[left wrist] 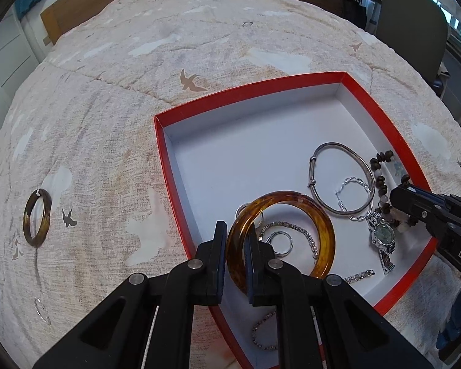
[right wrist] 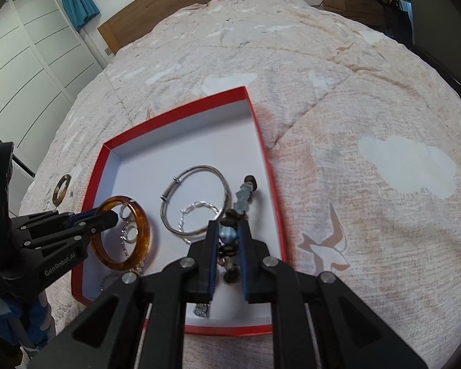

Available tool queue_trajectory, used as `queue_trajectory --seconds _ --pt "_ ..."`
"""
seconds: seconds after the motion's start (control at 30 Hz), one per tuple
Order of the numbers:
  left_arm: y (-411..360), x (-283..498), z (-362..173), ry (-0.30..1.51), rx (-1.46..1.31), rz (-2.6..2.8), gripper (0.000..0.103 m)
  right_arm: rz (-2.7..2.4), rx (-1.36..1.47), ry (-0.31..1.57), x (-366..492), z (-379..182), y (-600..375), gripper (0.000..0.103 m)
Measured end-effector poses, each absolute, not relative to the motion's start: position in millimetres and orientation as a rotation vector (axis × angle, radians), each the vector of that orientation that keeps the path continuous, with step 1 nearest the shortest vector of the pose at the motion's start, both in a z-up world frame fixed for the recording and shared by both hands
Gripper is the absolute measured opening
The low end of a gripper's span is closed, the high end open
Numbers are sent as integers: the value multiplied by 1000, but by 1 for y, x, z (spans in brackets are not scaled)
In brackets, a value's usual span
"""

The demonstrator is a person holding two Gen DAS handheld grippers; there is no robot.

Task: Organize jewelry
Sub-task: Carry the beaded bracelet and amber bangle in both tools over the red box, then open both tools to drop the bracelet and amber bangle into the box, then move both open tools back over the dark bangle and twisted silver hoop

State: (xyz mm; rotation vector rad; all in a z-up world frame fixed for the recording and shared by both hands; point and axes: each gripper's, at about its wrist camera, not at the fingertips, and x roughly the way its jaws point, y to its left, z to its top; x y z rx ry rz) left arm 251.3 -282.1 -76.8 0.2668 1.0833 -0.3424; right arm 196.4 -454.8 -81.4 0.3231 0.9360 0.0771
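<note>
A shallow red box [left wrist: 252,90] with a white floor sits on a bed covered by a beige quilt [left wrist: 138,61] printed with birds and clouds. The left gripper [left wrist: 235,246] is clamped on the rim of an amber bangle [left wrist: 322,224], holding it tilted over the box's near-left part. Under and inside the bangle's ring lie a plain silver ring [left wrist: 281,241] and a beaded silver chain [left wrist: 295,226], so the floor there is crowded. At 5 o'clock from the bangle a short silver link piece [left wrist: 359,275] rests near the box's right wall, and another thin chain [left wrist: 262,332] lies at 6 o'clock, partly hidden by the gripper's fingers.

The right gripper [right wrist: 227,233] is closed on a dark beaded bracelet [right wrist: 250,181] with pale and blue stones, which trails toward 12 o'clock along the box's right wall. Just left of it, at 10 o'clock from that gripper, a large silver bangle [right wrist: 196,169] lies flat with a twisted silver bracelet [right wrist: 199,206] overlapping its lower arc. In the left wrist view a silver watch [left wrist: 382,235] lies beside the beads, close under the right gripper's tip.

Outside the box, at 9 o'clock on the quilt, a brown tortoiseshell bangle [left wrist: 37,218] lies well apart from it, with a small silver piece [left wrist: 41,307] at 6 o'clock from that. A wooden headboard [right wrist: 181,0] and a white wardrobe [right wrist: 30,61] stand beyond.
</note>
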Motion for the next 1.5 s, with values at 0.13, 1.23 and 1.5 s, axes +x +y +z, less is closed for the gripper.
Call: queue_trajectory --seconds 0.13,1.23,1.5 --pt "-283 250 -77 1079 275 -338 11 67 313 938 193 -80 -454 12" --pt "-207 209 -2 975 109 -383 45 27 276 826 159 -6 -417 34" --pt "-141 189 4 966 56 -295 48 59 251 810 149 13 -378 35"
